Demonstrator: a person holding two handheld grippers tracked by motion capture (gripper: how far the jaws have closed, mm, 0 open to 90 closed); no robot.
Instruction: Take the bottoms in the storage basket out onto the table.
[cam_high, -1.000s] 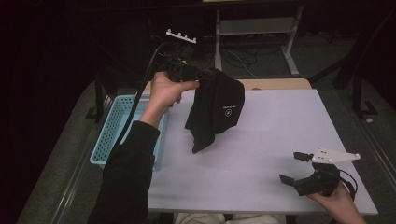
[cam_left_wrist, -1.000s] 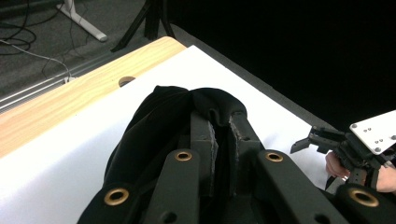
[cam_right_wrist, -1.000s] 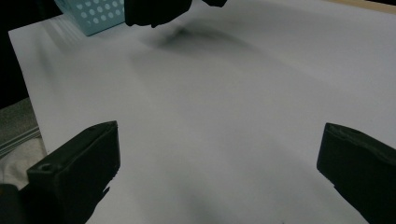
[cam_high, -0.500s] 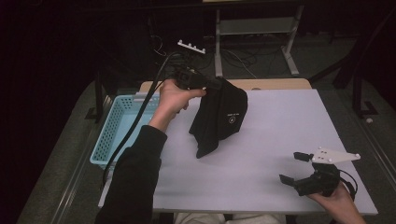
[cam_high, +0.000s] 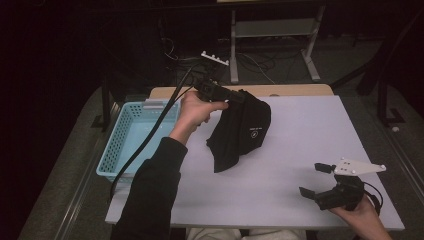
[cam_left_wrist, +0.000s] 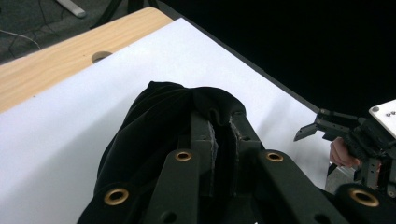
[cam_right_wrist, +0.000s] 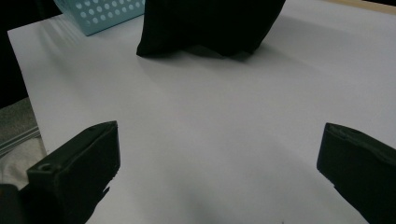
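One black garment (cam_high: 240, 131) is held up by a pinch of cloth at its top, over the far left part of the white worktop (cam_high: 300, 150), with its lower end draped down to touch the surface. A small pale logo is seen on its front in the high view. The left tool (cam_high: 235, 96) is clenched on that fold: in the left gripper view the jaws are pressed nearly together with the black fabric (cam_left_wrist: 154, 121) bunched between and over them.

Just to the left of the cloth, a light blue perforated basket (cam_high: 131, 137) is set along the worktop's edge, apparently with nothing in it. Well apart, at the near right corner, the right tool (cam_high: 317, 181) is held low over the surface with its jaws spread wide and nothing between them, as the right gripper view confirms (cam_right_wrist: 219, 154).

Several risks can be judged from here. Only a thin fold is gripped, so the cloth could slip free if it is swung or tugged. The trailing lower end could be dragged across the worktop and bunched up, or caught on the basket's rim if the garment is carried that way. The cable (cam_high: 150, 140) hanging from the left tool could also snag the basket.
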